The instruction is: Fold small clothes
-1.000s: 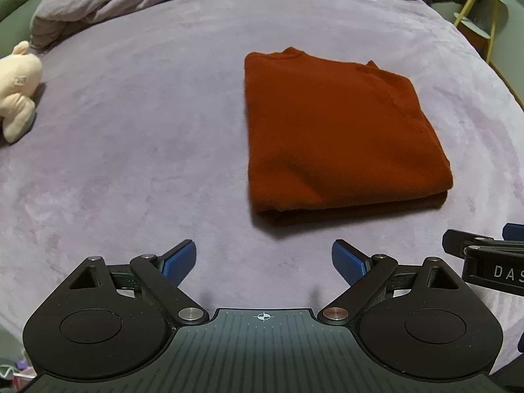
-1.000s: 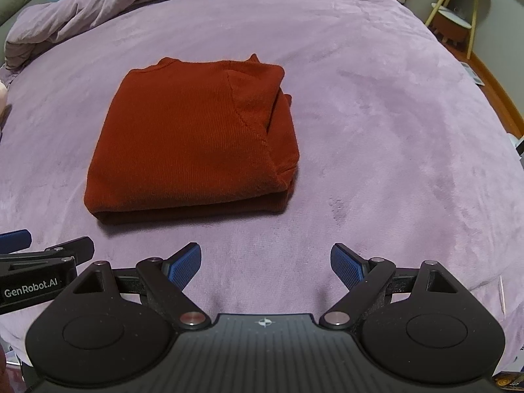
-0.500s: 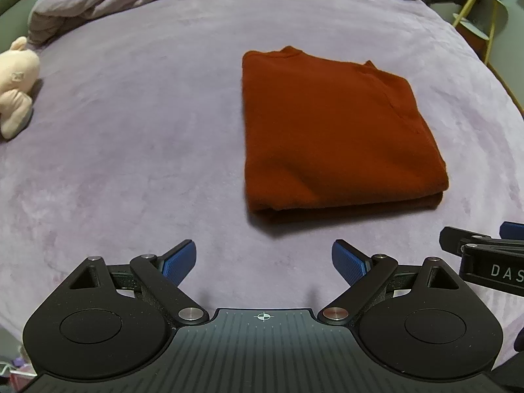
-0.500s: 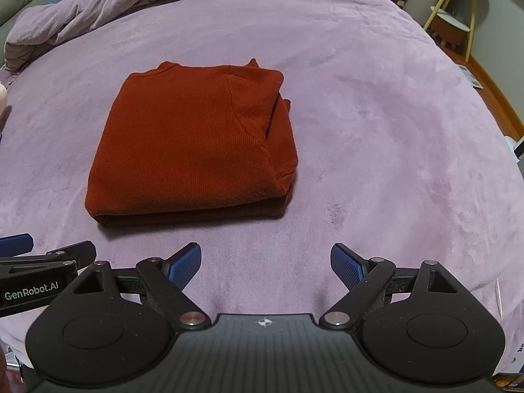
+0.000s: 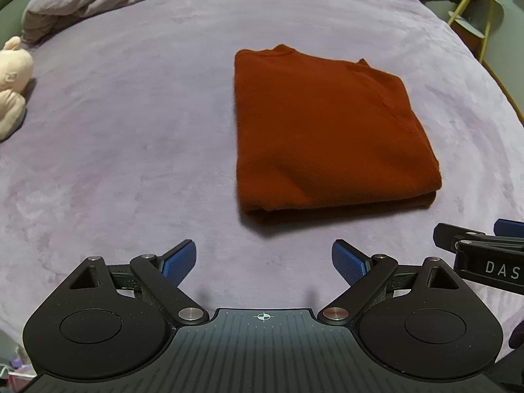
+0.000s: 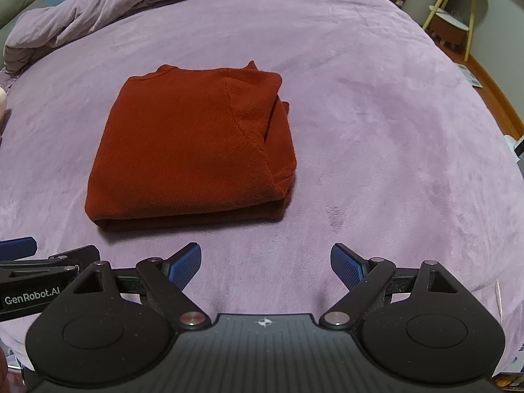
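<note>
A rust-red knit garment [image 5: 327, 134] lies folded into a neat rectangle on the purple bed cover; it also shows in the right wrist view [image 6: 193, 150]. My left gripper [image 5: 263, 260] is open and empty, held back from the garment's near edge and a little to its left. My right gripper [image 6: 265, 262] is open and empty, back from the near edge and to the garment's right. Neither touches the cloth. Each gripper shows at the edge of the other's view.
The purple bed cover [image 5: 131, 163] stretches all around. A bunched lilac duvet [image 6: 98, 9] lies along the far side. A pale plush toy [image 5: 11, 85] sits at the far left. A yellow-legged side table [image 6: 458, 9] stands off the bed's far right corner.
Both grippers have drawn back slightly from the folded garment, which now sits a bit farther off in both views. The garment itself has not moved.
</note>
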Tool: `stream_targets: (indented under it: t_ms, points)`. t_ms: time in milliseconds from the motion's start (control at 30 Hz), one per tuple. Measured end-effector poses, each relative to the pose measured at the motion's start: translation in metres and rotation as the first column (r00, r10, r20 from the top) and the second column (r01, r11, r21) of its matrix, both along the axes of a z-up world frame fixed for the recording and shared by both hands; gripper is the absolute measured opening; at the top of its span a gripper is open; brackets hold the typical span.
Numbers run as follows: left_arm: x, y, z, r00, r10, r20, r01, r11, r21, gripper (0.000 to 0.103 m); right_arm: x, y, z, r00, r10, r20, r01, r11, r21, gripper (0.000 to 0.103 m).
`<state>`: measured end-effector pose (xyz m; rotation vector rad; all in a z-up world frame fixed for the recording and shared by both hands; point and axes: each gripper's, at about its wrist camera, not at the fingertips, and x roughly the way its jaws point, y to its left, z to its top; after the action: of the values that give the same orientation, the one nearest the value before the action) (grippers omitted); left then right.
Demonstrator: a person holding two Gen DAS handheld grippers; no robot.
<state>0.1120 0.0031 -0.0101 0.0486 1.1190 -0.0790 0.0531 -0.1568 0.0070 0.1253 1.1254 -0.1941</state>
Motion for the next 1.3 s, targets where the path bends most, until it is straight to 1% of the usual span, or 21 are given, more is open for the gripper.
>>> stream_targets:
  t_ms: [233,400,700,800,1133,1300]
  points:
    - [-0.001,-0.002,0.0,1.0,-0.014,-0.004,0.014,1.0,-0.019,0.094,0.0,-0.001,0.001,1.0,0.0,0.002,0.0,1.0,-0.001,0.087]
    - [-0.002,-0.007,-0.001,1.0,-0.027,0.0,0.027,1.0,0.002,0.094,0.0,-0.002,0.001,1.0,0.0,0.004,0.0,1.0,-0.003,0.087]
    - [-0.001,-0.008,-0.002,0.999,-0.034,-0.004,0.034,0.999,0.006,0.093,0.001,-0.003,0.0,1.0,-0.001,0.005,0.001,1.0,-0.002,0.087]
    - [-0.002,-0.008,-0.003,0.999,-0.041,-0.008,0.041,0.999,-0.008,0.093,0.0,-0.002,0.0,1.0,-0.001,0.004,0.001,1.0,-0.003,0.087]
    - [-0.003,-0.01,-0.003,0.999,-0.048,-0.005,0.048,0.999,-0.013,0.093,0.0,-0.003,0.0,1.0,0.001,0.008,-0.001,1.0,-0.01,0.087]
    - [-0.002,-0.01,-0.005,0.998,-0.057,-0.012,0.057,0.998,-0.031,0.093,0.0,-0.003,-0.001,1.0,0.002,0.008,-0.002,1.0,-0.01,0.087]
